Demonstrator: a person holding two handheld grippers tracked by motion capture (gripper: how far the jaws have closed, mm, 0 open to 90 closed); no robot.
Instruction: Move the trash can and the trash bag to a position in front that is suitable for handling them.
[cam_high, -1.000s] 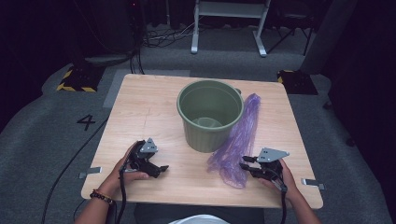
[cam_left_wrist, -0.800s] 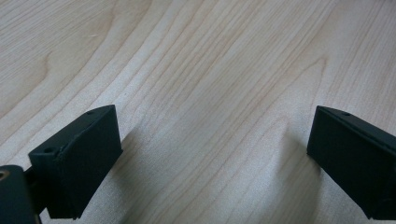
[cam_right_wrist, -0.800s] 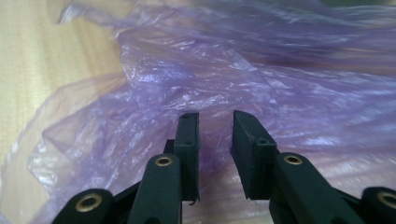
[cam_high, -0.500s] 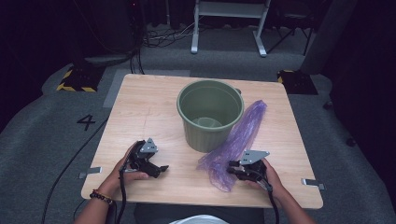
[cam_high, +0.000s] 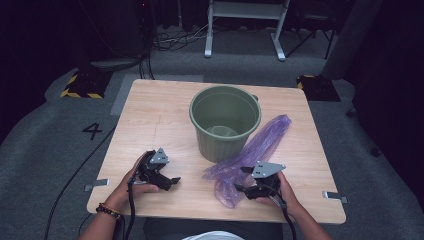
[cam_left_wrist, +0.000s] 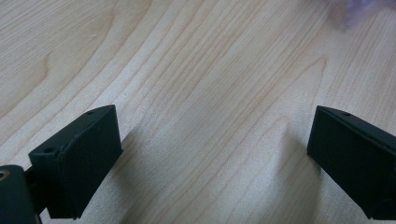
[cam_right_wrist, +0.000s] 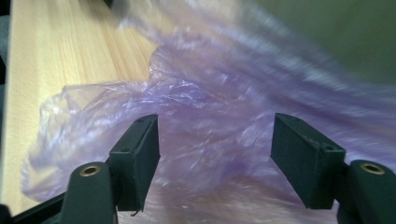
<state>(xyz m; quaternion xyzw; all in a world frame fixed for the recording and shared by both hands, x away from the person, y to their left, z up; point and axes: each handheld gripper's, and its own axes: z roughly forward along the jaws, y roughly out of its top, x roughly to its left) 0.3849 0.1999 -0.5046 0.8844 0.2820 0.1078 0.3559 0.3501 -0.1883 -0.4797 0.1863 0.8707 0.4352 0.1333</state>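
- Purple plastic bag (cam_high: 252, 152): one, crumpled and stretched out on the desk (cam_high: 160, 115), running from near the right edge toward the front edge, its middle lying against the right side of the bucket. It is not in or on the bucket, so lining the bucket, if that is the job, is all left to do.
- Left gripper (cam_high: 167, 181): one, held low near the front-left corner of the desk, well apart from the bag. In the left gripper view its jaws stand wide and released over bare wood, with nothing between them.
- Green plastic bucket (cam_high: 225, 122): one, upright at the middle of the desk, unlined; I judge it is where the bag goes.
- Right gripper (cam_high: 245, 186): one, near the front edge, right of centre, at the bag's near end. Its jaws have just been opening; in the right gripper view they stand apart with film bunched between them, and the pads do not press on it.
- Progress: I judge this an early stage, the bag gathered toward the front but no hold on it now.
- Left to do: take hold of the rim of the bag, open it and fit it over the bucket.
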